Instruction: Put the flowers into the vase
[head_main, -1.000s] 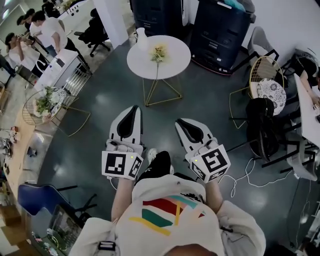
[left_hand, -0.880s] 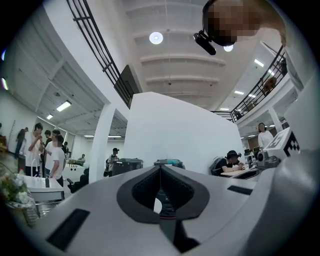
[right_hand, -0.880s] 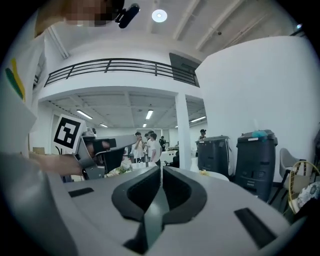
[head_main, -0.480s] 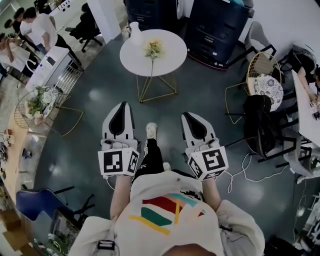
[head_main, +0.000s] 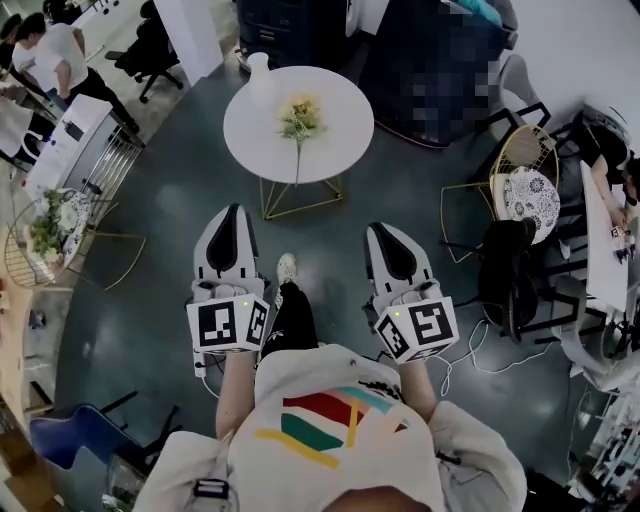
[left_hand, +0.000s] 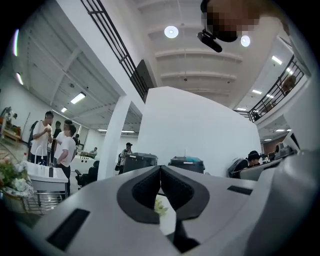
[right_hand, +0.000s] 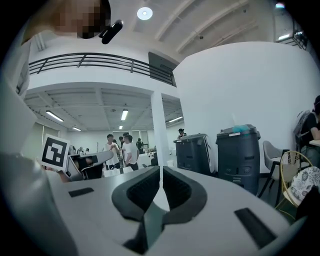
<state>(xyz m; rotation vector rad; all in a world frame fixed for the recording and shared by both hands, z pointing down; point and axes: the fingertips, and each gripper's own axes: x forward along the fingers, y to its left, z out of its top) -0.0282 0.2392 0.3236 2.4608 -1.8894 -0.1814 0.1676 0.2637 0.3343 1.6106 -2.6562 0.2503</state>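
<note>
Table: the round white table on thin gold wire legs (head_main: 336, 112) stands at your 12 o'clock, well apart from both grippers.
Flowers: the small bunch of pale yellow flowers with green leaves (head_main: 299, 121) lies flat on the middle of the tabletop, with its stem running toward 6 o'clock. In the left gripper view a bit of it shows low between the pads.
Vase: the white narrow-necked vase (head_main: 259, 78) stands upright at the tabletop's 10 o'clock edge, near the blooms but not touching them. It looks empty.
Left gripper: your left gripper (head_main: 236, 211) points at 12 o'clock over the dark floor. Its jaws are pressed together with nothing between them.
Right gripper: your right gripper (head_main: 378, 229) points the same way, and its tips are also closed on nothing.
Done: as I judge it, nothing yet, since the flowers are untouched and out of the vase.
Left: you need to reach the table, spread a pair of jaws, pinch the stem, lift the bunch, and lower the stem into the vase's neck.
</note>
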